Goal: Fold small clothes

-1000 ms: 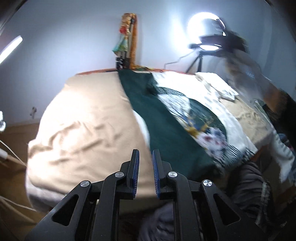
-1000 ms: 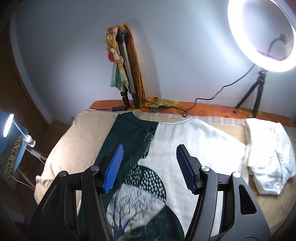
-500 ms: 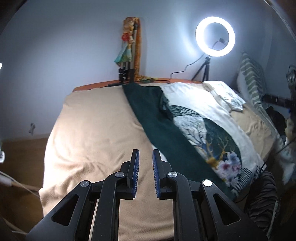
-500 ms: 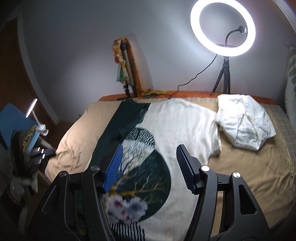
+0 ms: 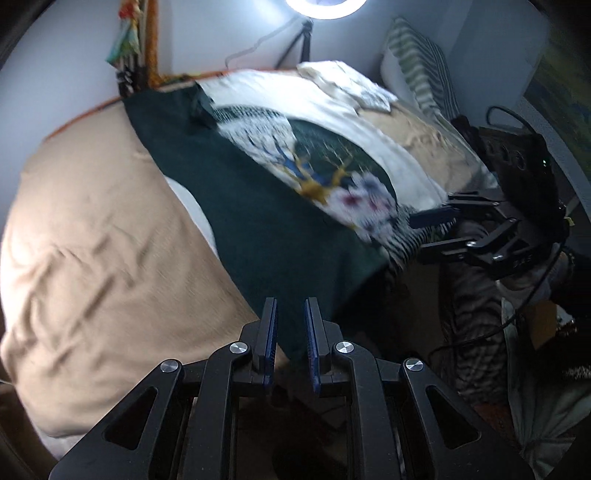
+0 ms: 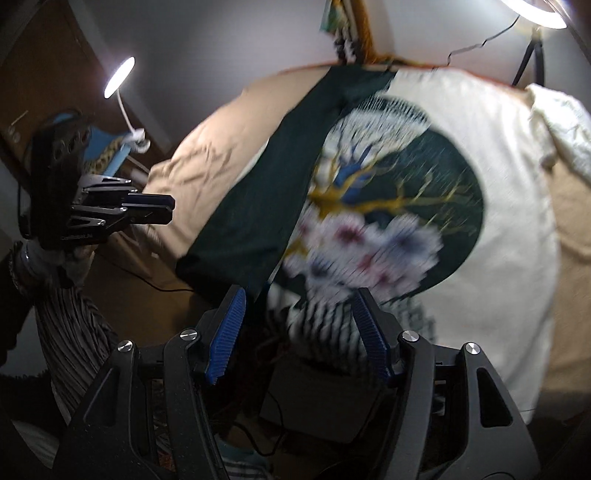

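A cream and dark green top with a tree and flower print (image 5: 280,177) lies spread flat on the bed; it also shows in the right wrist view (image 6: 388,206). My left gripper (image 5: 290,332) is narrowly open and empty, just before the top's dark green near corner. My right gripper (image 6: 297,332) is wide open and empty, over the striped hem at the near edge. Each gripper shows in the other's view, the right one (image 5: 436,225) at the hem and the left one (image 6: 162,210) off the bed's corner.
A folded white garment (image 6: 561,122) lies at the far right of the beige bed cover (image 5: 92,229). A ring light (image 5: 325,3) and a tripod with scarves (image 5: 133,44) stand by the wall. A striped pillow (image 5: 424,70) is at right. A desk lamp (image 6: 118,74) is left.
Both grippers have dropped and come close to the near edge of the top. The top now fills more of both views. The jaws stand as before.
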A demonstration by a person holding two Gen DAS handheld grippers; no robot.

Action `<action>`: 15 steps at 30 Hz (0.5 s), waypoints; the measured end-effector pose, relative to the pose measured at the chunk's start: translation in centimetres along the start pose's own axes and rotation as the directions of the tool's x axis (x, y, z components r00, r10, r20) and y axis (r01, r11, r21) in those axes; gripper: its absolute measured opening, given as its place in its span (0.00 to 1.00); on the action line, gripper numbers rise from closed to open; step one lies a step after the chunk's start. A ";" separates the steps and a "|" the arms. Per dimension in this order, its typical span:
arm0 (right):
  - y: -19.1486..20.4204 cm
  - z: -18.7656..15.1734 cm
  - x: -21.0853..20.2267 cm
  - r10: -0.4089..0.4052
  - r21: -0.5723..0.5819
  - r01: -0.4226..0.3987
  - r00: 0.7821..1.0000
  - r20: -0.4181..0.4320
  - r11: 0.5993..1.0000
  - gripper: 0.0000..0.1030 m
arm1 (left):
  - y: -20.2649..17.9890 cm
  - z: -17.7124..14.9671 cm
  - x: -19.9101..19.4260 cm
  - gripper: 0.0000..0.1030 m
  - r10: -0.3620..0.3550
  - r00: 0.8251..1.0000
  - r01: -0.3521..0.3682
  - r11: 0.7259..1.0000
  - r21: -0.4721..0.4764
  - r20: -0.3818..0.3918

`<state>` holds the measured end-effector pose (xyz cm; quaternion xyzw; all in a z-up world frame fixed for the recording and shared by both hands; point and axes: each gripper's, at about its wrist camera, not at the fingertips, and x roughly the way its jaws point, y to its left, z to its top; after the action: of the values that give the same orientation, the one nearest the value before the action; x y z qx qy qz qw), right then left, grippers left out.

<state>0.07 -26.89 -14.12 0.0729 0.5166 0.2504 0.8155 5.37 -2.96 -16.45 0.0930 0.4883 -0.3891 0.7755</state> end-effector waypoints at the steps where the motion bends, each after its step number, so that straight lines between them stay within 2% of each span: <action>1: 0.3 -0.2 0.6 0.005 -0.003 -0.005 1.000 -0.009 1.000 0.61 | -0.3 -0.2 0.4 0.12 -0.017 1.000 0.017 1.000 0.006 -0.016; 5: 1.7 -0.4 1.7 0.023 -0.038 -0.023 1.000 -0.014 0.999 0.61 | -0.7 -0.6 1.0 0.12 -0.048 0.998 0.049 0.999 0.018 -0.047; 9: 2.8 0.0 2.7 -0.020 -0.086 0.018 1.000 -0.020 0.996 0.58 | -0.6 -1.2 1.6 0.12 -0.050 0.996 0.052 0.998 0.025 -0.078; 11: 3.2 0.2 3.0 -0.030 -0.104 0.027 0.999 -0.023 0.994 0.44 | -0.8 -1.5 1.6 0.12 -0.043 0.996 0.047 0.998 0.039 -0.083; 12: 3.3 0.6 3.0 -0.031 -0.109 0.028 0.999 -0.024 0.994 0.40 | -1.0 -1.6 1.7 0.12 -0.037 0.996 0.041 0.998 0.047 -0.086; 13: 3.6 0.8 3.0 -0.032 -0.116 0.028 0.999 -0.025 0.993 0.30 | -1.3 -1.7 1.8 0.12 -0.024 0.996 0.029 0.998 0.062 -0.089; 14: 3.8 1.1 3.1 -0.030 -0.123 0.027 0.999 -0.027 0.992 0.16 | -1.5 -1.9 1.8 0.12 -0.014 0.996 0.020 0.997 0.069 -0.090; 15: 4.0 1.4 3.1 -0.031 -0.127 0.028 0.999 -0.026 0.992 0.10 | -1.7 -1.9 1.9 0.06 -0.003 0.996 0.010 0.997 0.080 -0.089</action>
<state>1.00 -21.77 -14.45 0.0100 0.5120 0.2714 0.8149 3.26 -4.08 -18.60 0.1397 0.5065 -0.4064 0.7475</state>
